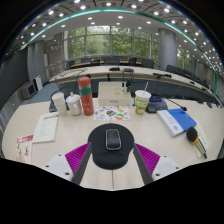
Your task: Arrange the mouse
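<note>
**Mouse on pad, gripper spread, grasp not yet made**

On the worktop (60, 150), just ahead of the fingers, a black mouse (113, 138) sits on a round black mouse pad (112, 140). Hand-held gripper (112, 160): spread wide, holding nothing; the magenta pads (76, 157) flank the near edge of the mouse pad, with the mouse lying ahead of the gap between them. Beyond: red canister (86, 96), white cup (142, 101), blue book (178, 121), papers (45, 127). Judgement: approach stage only; whether the mouse needs shifting or already lies in its final spot cannot be told. Grasp and placement appear to remain.
</note>
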`<move>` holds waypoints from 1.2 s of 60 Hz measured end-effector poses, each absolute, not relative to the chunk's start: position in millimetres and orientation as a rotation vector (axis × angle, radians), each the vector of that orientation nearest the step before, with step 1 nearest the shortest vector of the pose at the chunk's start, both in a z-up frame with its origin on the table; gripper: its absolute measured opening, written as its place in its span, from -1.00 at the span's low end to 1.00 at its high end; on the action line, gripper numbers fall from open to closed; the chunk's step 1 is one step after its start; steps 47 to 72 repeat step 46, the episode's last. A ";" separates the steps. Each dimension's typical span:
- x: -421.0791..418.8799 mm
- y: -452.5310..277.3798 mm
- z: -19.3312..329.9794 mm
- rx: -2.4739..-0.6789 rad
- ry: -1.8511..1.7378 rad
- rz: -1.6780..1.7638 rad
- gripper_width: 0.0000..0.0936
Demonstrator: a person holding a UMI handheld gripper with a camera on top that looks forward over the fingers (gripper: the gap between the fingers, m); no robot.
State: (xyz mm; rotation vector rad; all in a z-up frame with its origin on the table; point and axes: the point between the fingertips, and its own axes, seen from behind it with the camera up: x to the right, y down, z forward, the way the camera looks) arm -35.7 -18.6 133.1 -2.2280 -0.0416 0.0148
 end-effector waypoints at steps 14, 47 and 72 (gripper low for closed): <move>-49.8 -157.9 207.5 -2.174 -0.027 -0.036 0.82; -66.7 -283.5 253.3 -2.102 -0.069 -0.107 0.83; -66.7 -283.5 253.3 -2.102 -0.069 -0.107 0.83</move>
